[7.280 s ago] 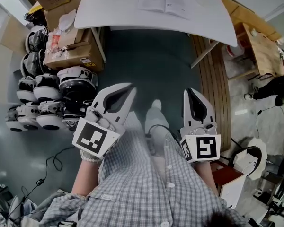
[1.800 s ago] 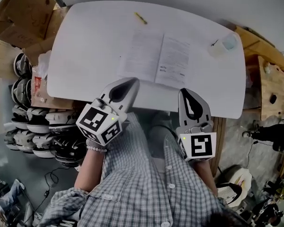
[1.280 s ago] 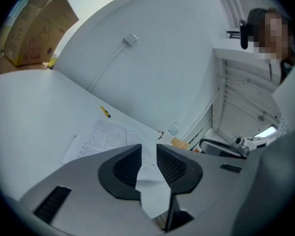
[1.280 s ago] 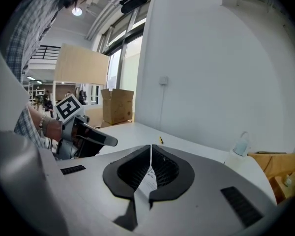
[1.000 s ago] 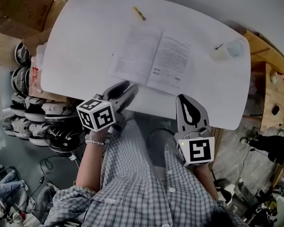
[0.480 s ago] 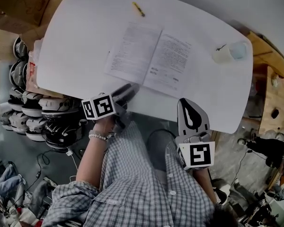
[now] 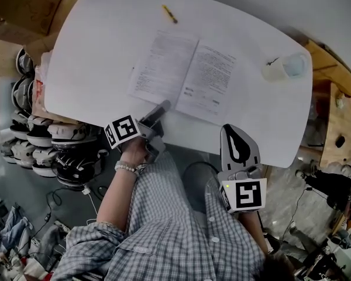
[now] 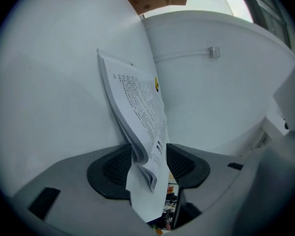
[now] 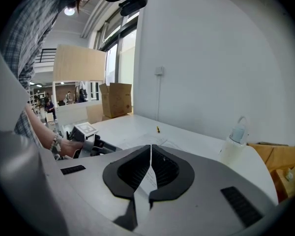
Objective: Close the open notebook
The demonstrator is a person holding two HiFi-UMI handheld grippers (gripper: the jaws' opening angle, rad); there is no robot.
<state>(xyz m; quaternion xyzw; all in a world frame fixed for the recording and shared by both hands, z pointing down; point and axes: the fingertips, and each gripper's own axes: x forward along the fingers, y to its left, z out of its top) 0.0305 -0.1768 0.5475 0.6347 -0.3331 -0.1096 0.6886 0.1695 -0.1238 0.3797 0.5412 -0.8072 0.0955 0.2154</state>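
Observation:
The open notebook (image 7: 184,75) lies flat on the white table (image 7: 93,51), printed pages up. My left gripper (image 7: 162,106) is rolled on its side at the near edge of the left page. In the left gripper view its jaws (image 8: 148,161) stand open with the notebook's page corner (image 8: 142,127) hanging between the pads; I see no squeeze on it. My right gripper (image 7: 237,145) hovers over the table's near edge, right of the notebook, apart from it. Its jaws (image 9: 150,149) are shut on nothing.
A yellow pen (image 7: 169,13) lies beyond the notebook. A plastic bottle (image 7: 284,67) lies at the table's right end. Cardboard boxes (image 7: 23,4) and stacked helmets (image 7: 29,139) crowd the floor left of the table. A wooden bench (image 7: 339,98) stands to the right.
The left gripper has rolled onto its side and sunk to the notebook's near left corner, and the page edge now sits between its jaws. The right gripper has stayed put.

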